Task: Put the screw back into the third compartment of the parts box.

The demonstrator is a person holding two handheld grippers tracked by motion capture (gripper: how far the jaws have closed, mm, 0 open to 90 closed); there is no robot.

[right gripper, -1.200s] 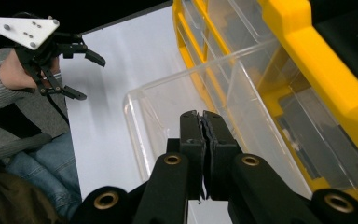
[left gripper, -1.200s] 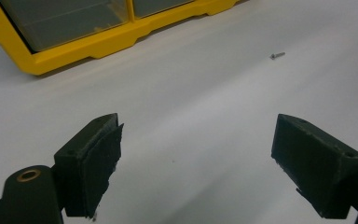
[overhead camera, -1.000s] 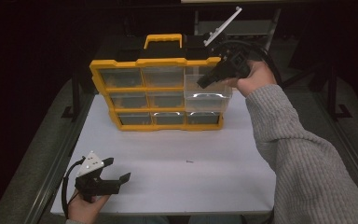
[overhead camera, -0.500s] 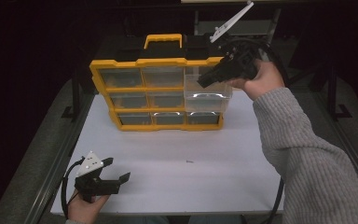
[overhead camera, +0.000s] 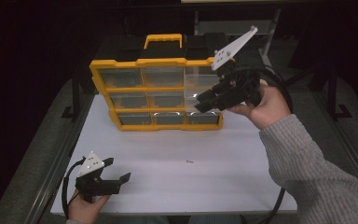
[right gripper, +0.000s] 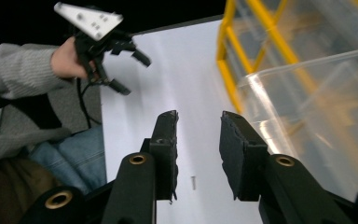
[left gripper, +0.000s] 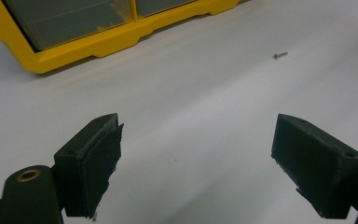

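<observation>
A yellow organizer [overhead camera: 103, 74] with clear drawers stands upright at the back of the white table [overhead camera: 223, 168]. One clear drawer [overhead camera: 195, 83] in its right column sticks out toward me. My right gripper [overhead camera: 200, 101] hovers in front of that drawer, and in the right gripper view [right gripper: 198, 128] its jaws stand a small gap apart with nothing between them, the drawer [right gripper: 317, 121] just to their right. My left gripper [overhead camera: 117, 169] rests low at the near left corner, wide open and empty [left gripper: 196, 140]. A small screw [overhead camera: 189, 161] lies loose on the table.
The organizer's yellow base [left gripper: 74, 51] and the screw [left gripper: 279, 55] lie ahead of the left jaws. A black handle with a yellow grip [overhead camera: 164, 41] tops the organizer. Dark metal frames [overhead camera: 333, 93] flank the table.
My right gripper has dropped a little and drawn back toward the near side from the organizer's right column. The left gripper has stayed put.
</observation>
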